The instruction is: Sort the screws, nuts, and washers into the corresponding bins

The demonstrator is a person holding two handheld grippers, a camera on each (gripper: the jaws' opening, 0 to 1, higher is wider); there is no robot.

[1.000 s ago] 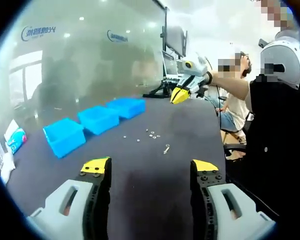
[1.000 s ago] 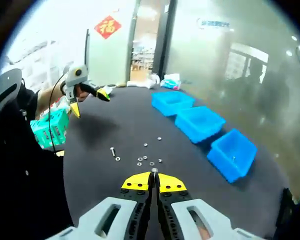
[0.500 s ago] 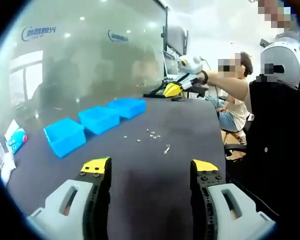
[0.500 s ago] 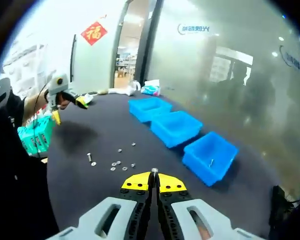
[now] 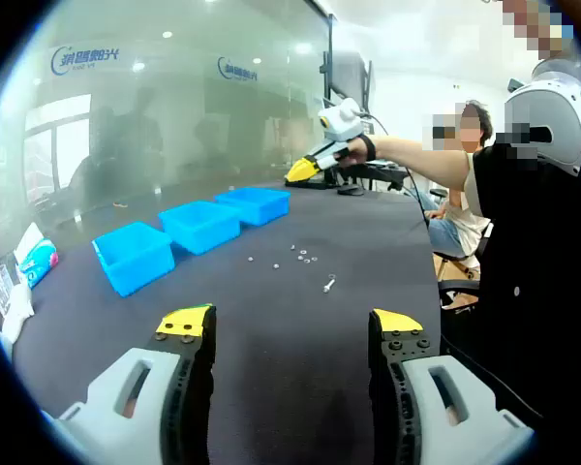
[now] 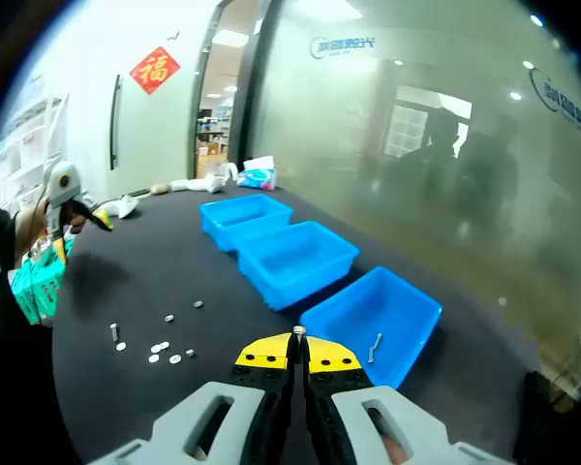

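Three blue bins stand in a row on the black table [image 5: 271, 320]: near [image 5: 136, 257], middle [image 5: 203, 225], far [image 5: 255, 203]. Loose washers and nuts [image 5: 300, 254] and one screw [image 5: 327, 285] lie right of them. My left gripper [image 5: 290, 329] is open and empty, low over the table's near end. My right gripper [image 5: 305, 171], on an outstretched arm, hovers beyond the far bin. In the right gripper view my right gripper [image 6: 298, 351] is shut on a small metal piece [image 6: 298, 331], just before a bin [image 6: 373, 320] that holds a screw [image 6: 375, 346]. The loose parts [image 6: 165, 349] lie to its left.
A tissue pack [image 6: 257, 174] and crumpled paper lie at one end of the table. A green basket [image 6: 34, 281] sits off its edge. A frosted glass wall runs behind the bins. A seated person [image 5: 455, 194] and a monitor stand are past the other end.
My right gripper has swung away from the loose parts to the bin row, still shut on the small piece. My left gripper stays open in place.
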